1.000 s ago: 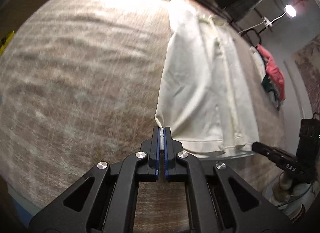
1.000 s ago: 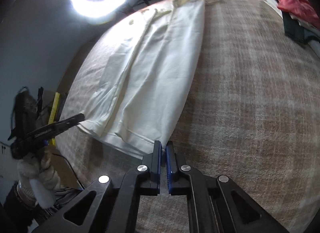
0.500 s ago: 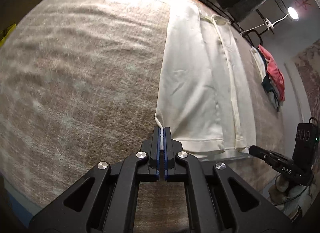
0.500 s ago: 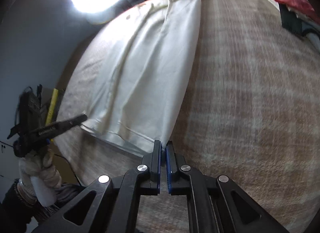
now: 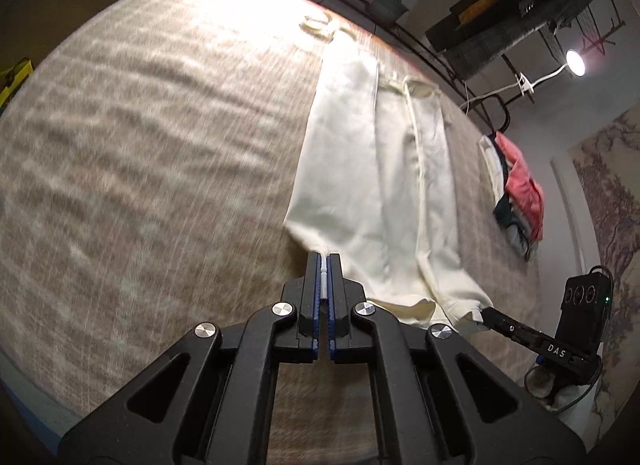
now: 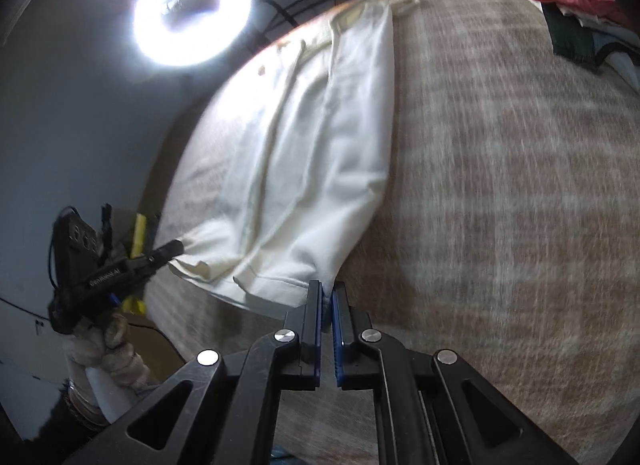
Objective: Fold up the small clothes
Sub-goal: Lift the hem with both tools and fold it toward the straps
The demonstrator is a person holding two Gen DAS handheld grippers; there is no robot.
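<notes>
Since the earlier frames the near hem of the cream garment [image 5: 372,185] has come up off the surface: it was lying flat, and now its two near corners hang from the tongs with a shadow under them. The left tongs [image 5: 324,261] are clenched on the corner at the garment's left side, a thin strip of white cloth showing between the blue pads. The right tongs [image 6: 327,289] are clenched on the other near corner, though there the cloth between the pads is harder to see. In my judgement this is the start of a fold that carries the near hem toward the far end.

The rest of the garment still lies long on the surface, from the tongs toward 12 o'clock, with a cord along its middle. The surface is a brown and beige checked cover [image 5: 140,145]; whether it is a bed or a desk, I cannot tell. At 2 o'clock in the left view a pile of folded clothes [image 5: 520,193], red on top, sits well apart from the garment. Beyond the far edge stands a ring light [image 6: 192,11], and a small lamp [image 5: 575,61].
</notes>
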